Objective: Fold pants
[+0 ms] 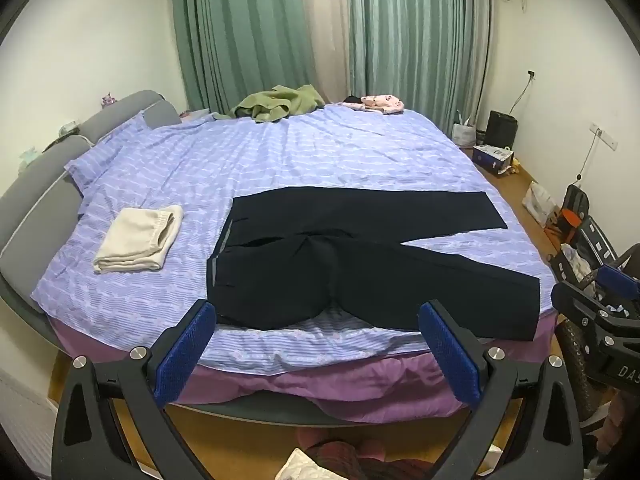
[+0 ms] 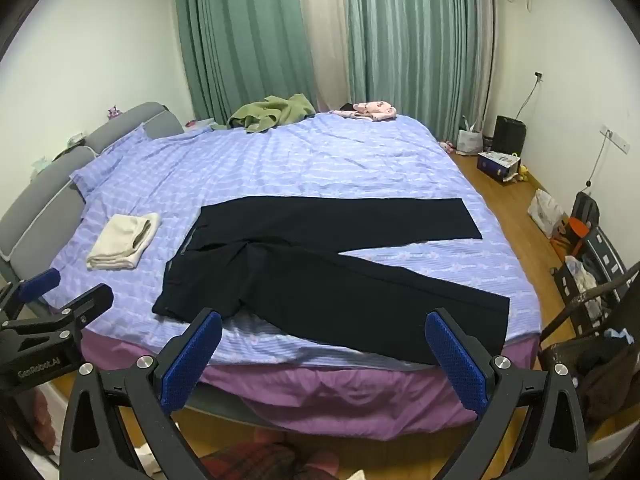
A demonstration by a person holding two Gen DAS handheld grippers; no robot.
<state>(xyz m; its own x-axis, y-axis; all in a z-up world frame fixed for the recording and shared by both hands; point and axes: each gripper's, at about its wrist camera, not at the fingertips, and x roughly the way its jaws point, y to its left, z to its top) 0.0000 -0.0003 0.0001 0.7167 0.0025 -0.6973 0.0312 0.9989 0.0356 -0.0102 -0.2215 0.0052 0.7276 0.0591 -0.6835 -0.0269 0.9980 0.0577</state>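
Note:
Dark navy pants (image 1: 360,256) (image 2: 320,268) lie spread flat on the bed, waistband to the left, both legs running right and splayed apart. My left gripper (image 1: 316,312) hovers open off the bed's near edge, in front of the seat of the pants, with nothing between its blue pads (image 1: 182,356). Also off the near edge, my right gripper (image 2: 324,320) stands open in front of the nearer leg, empty too. Each gripper shows at the side of the other's view.
The bed has a lilac striped sheet (image 1: 320,152) over a purple cover. A folded cream garment (image 1: 138,240) lies left of the pants. Green clothes (image 1: 280,104) and a pink item (image 1: 380,104) sit at the far edge. Bags, boxes and a chair (image 2: 592,256) crowd the wooden floor at right.

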